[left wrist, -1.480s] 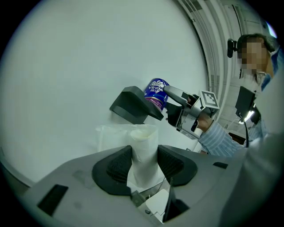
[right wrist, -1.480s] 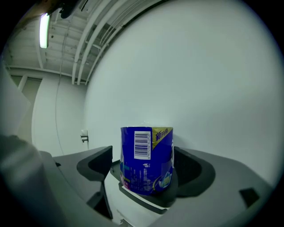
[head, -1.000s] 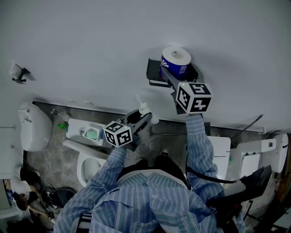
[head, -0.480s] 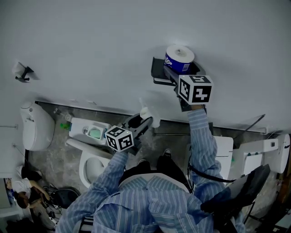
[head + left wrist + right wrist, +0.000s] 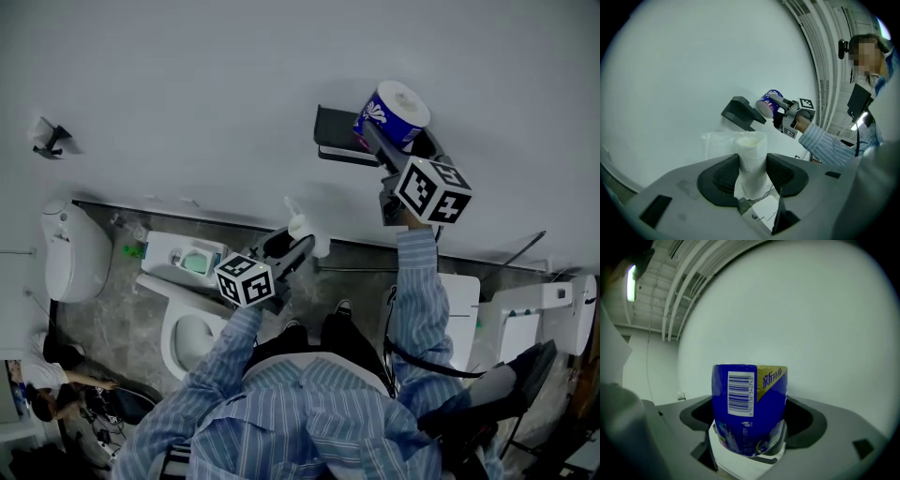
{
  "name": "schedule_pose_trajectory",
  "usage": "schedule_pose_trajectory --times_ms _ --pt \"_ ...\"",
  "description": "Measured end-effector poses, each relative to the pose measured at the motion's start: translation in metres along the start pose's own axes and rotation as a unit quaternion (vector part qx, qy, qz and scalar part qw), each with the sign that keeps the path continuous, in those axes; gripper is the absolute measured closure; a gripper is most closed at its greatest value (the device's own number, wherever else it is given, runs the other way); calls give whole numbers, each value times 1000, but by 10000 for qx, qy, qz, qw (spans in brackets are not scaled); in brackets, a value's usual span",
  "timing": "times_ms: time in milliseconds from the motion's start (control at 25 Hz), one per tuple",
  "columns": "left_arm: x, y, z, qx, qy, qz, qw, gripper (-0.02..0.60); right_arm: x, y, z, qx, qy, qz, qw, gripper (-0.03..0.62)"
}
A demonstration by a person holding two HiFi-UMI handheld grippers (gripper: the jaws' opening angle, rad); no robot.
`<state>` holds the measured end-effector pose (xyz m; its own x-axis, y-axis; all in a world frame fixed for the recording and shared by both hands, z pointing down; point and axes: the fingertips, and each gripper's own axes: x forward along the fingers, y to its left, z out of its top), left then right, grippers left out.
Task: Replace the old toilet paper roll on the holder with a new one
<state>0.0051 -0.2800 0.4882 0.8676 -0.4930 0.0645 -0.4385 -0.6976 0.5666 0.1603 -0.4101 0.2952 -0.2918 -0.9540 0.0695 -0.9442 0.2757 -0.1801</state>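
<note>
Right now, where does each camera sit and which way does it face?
Head view: on the person's head, looking steeply down at both striped sleeves, left gripper, right gripper and the holder on the wall.
Left gripper view: on the left gripper, looking along jaws closed on the old roll toward the wall; the right sleeve shows.
Right gripper view: on the right gripper, facing the wall; the wrapped new roll fills its jaws; no body part clearly shows.
Shared: head and left gripper views both show holder and new roll.

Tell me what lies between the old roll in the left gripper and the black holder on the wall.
Nothing: only bare white wall separates the old roll from the holder, as the head view and left gripper view both show.
</note>
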Motion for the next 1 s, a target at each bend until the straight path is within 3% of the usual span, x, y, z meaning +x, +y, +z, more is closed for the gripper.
schedule_pose_trajectory --times_ms 200,440,680,760,1000 --pt "2 -4 -11 4 80 -67 9999 400 -57 -35 3 995 -685 -288 9923 157" --pt "8 -6 -19 -4 89 -97 9999 400 -96 -85 -49 1882 -527 -756 9778 157" --pt "15 4 -14 89 107 -96 9999 400 -72 -97 -89 2865 -509 -595 9549 157" --pt "11 5 -14 87 81 -34 9999 399 -61 -97 -100 3255 -529 -526 9426 157" --pt "7 5 -15 76 -7 187 9998 400 -37 -108 -125 4496 -670 -267 8903 157"
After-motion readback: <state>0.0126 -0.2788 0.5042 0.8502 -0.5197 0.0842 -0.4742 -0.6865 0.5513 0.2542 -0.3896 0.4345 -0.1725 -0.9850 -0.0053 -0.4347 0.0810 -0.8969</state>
